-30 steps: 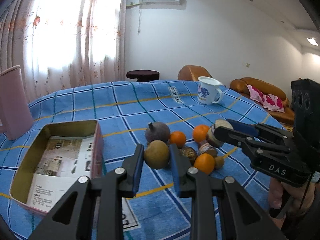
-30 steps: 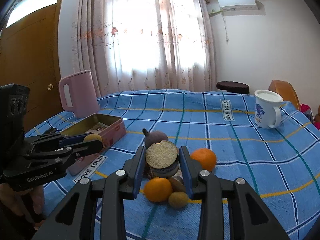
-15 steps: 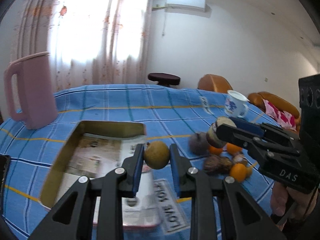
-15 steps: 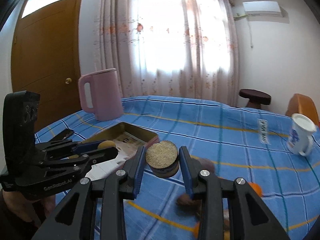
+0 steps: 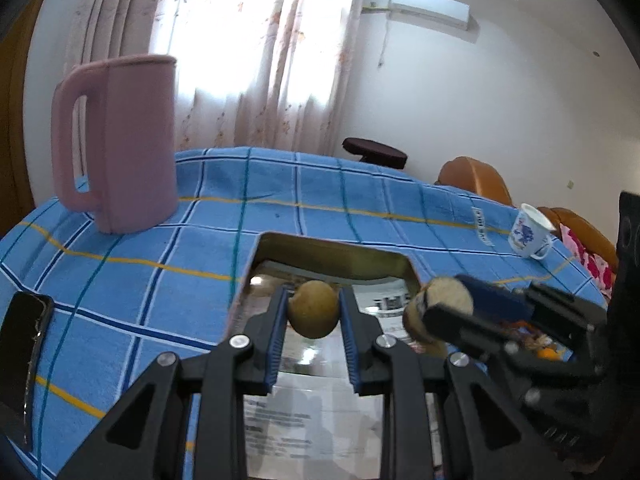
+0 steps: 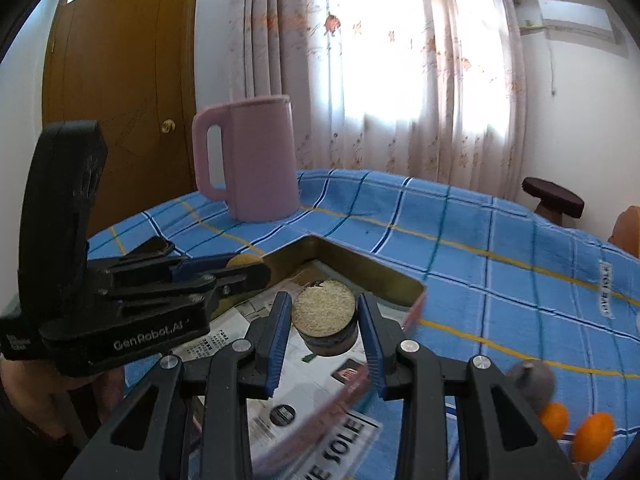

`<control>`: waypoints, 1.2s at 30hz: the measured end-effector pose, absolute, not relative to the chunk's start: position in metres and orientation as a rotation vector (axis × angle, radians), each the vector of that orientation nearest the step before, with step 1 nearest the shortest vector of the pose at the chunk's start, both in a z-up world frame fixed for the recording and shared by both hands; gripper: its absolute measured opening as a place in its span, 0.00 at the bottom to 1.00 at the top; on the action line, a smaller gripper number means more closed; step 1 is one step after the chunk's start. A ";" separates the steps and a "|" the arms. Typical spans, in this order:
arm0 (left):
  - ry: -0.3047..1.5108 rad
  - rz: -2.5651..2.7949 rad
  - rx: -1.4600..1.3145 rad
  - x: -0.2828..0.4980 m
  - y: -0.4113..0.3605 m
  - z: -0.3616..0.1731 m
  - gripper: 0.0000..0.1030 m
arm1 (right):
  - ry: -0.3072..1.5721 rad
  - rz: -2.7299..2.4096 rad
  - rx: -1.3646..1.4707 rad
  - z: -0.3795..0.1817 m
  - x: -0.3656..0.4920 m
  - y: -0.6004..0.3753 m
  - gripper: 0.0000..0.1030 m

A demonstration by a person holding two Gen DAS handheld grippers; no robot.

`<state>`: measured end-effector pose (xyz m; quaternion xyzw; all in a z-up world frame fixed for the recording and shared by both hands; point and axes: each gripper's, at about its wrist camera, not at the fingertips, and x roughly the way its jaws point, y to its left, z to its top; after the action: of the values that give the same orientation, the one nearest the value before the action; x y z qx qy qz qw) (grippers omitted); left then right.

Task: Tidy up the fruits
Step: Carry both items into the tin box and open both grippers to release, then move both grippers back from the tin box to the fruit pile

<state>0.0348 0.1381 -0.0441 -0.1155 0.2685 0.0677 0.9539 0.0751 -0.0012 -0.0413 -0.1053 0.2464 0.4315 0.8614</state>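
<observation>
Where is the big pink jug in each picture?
Left wrist view: the pink jug stands upper left, on the blue checked cloth, behind the open tin.
Right wrist view: the jug is upper middle-left, before the curtain.
Shared landmark: the tin.

Blk grippers point(image 5: 313, 334), blue pads, silver screws

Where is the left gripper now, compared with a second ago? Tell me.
Yes, it moved: the left gripper carried its brown fruit from the fruit pile to above the box.
</observation>
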 end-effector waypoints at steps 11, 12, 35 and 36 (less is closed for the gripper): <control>0.587 0.146 -0.222 0.044 0.143 -0.053 0.33 | 0.639 0.907 -0.265 -0.060 0.088 0.024 0.36; 0.580 0.144 -0.223 0.043 0.143 -0.052 0.42 | 0.638 0.904 -0.262 -0.060 0.089 0.023 0.38; 0.518 -0.112 -0.118 0.023 -0.004 -0.031 0.85 | 0.671 0.498 -0.132 -0.062 0.062 -0.217 0.53; 0.528 -0.125 -0.108 0.025 -0.012 -0.033 0.85 | 0.680 0.501 -0.128 -0.064 0.064 -0.221 0.53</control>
<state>0.0246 -0.0119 -0.0334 -0.0535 0.2606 -0.0617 0.9620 0.0640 -0.2213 -0.0644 -0.0619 0.3296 0.2428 0.9103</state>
